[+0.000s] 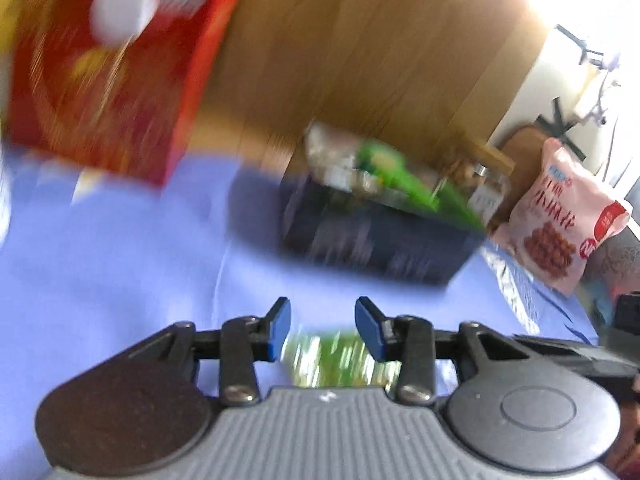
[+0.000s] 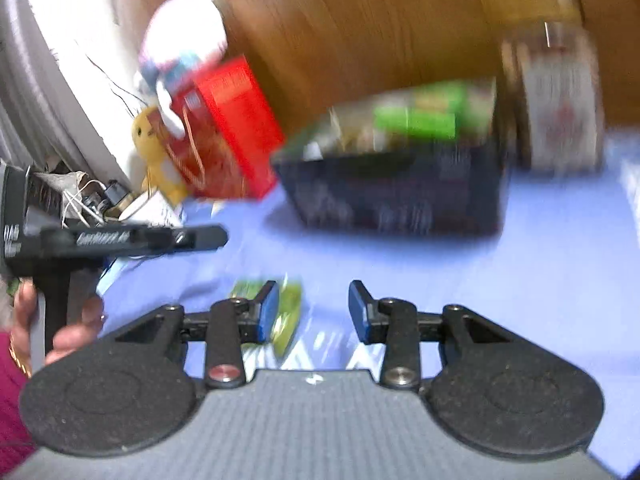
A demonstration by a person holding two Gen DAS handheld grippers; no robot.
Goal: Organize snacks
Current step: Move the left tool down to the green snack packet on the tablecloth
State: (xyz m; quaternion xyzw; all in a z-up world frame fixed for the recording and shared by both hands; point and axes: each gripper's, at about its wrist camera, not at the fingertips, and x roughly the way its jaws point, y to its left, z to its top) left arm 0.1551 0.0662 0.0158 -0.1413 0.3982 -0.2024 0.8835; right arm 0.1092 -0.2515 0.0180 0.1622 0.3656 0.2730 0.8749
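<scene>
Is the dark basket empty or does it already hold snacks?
Holding snacks: green-labelled packets rise above the dark basket rim in both views.

A lilac cloth (image 1: pixel 120 264) covers the surface from 6 to 9 o'clock. A wood-grain panel (image 1: pixel 360 48) stands behind it at 12 o'clock. In the left wrist view, strong light washes out the white wall (image 1: pixel 560 80) at 2 o'clock. In the right wrist view, a grey ribbed surface (image 2: pixel 20 92) lies at 10 o'clock.
</scene>
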